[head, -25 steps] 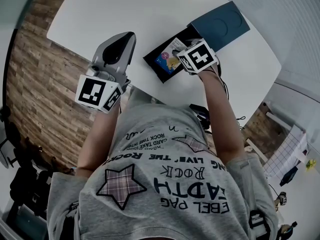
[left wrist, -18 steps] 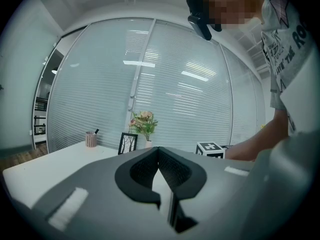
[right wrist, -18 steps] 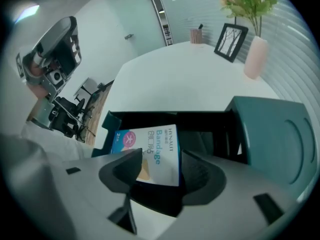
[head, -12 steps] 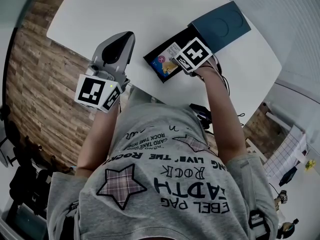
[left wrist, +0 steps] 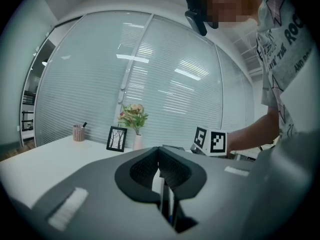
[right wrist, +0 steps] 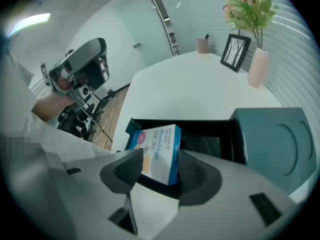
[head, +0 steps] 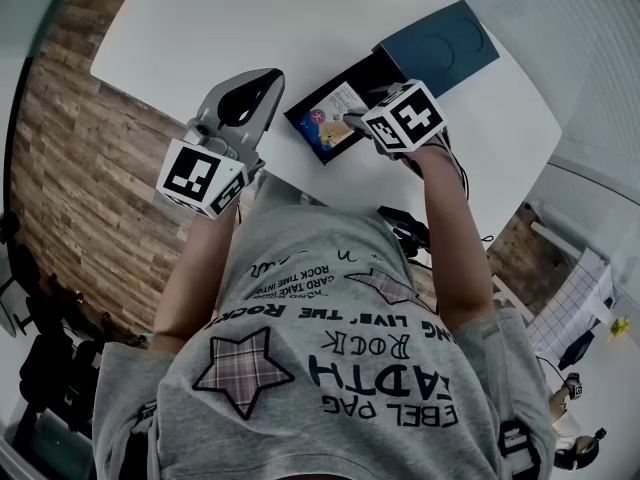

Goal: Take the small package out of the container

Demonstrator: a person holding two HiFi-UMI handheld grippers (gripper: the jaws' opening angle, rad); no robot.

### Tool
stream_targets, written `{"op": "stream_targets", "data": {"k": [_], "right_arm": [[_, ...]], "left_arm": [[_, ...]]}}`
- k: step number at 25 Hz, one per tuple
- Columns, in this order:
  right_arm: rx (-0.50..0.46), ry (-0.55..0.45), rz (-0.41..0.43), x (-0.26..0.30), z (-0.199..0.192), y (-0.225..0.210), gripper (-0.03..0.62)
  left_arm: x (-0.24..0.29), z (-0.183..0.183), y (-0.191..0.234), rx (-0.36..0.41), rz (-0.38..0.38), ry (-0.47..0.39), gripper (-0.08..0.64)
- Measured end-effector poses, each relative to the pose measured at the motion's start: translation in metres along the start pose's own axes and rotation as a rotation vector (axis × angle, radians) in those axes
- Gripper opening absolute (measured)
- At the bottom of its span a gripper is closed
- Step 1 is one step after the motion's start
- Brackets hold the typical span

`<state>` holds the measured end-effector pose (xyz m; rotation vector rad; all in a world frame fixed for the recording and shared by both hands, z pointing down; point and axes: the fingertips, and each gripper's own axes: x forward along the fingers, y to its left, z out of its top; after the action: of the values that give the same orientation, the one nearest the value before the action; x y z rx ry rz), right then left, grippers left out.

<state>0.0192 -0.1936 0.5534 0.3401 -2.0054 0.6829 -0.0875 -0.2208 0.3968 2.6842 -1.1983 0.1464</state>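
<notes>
Your right gripper (right wrist: 162, 153) is the one on the job. Its jaws stand wide apart, and the package (right wrist: 156, 139) sits directly ahead of them with its near end already between the pads. Nothing in the right gripper view shows either pad pressing on it, so treat it as not yet gripped.

The package is inside the black container (right wrist: 210, 125), at the end away from the teal lid (right wrist: 272, 144). It is tipped up, with one end raised above the rim. Its long axis runs away from you, roughly along the line of the jaws. The printed face is turned toward the left jaw and the narrow blue side toward the right jaw. Closing should therefore squeeze it across its thickness, provided you keep the jaws square to it.

Your left gripper (left wrist: 161, 171) has its jaws together with nothing in them. It hovers over the near edge of the table (head: 200, 28), well to the left of the container, so it is the farther one.
</notes>
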Motion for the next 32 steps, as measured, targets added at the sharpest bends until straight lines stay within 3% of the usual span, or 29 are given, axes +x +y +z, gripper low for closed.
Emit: {"op": "stream_targets", "data": {"k": [11, 16, 22, 25, 32], "right_arm": [[-0.076, -0.120, 0.033, -0.032, 0.018, 0.038, 0.213], [-0.098, -0.131, 0.023, -0.031, 0.023, 0.044, 0.213], [-0.103, -0.143, 0.033, -0.034, 0.027, 0.051, 0.213], [-0.106, -0.148, 0.038, -0.033, 0.029, 0.052, 0.213], [-0.115, -0.160, 0.054, -0.036, 0.027, 0.054, 0.213]], "left_arm": [[0.025, -0.039, -0.034, 0.023, -0.254, 0.088, 0.027], [0.034, -0.064, -0.041, 0.015, -0.377, 0.173, 0.084], [0.042, -0.092, -0.053, 0.078, -0.529, 0.286, 0.168], [0.048, -0.104, -0.049, 0.120, -0.566, 0.313, 0.216], [0.057, -0.123, -0.062, 0.032, -0.788, 0.361, 0.264]]}}
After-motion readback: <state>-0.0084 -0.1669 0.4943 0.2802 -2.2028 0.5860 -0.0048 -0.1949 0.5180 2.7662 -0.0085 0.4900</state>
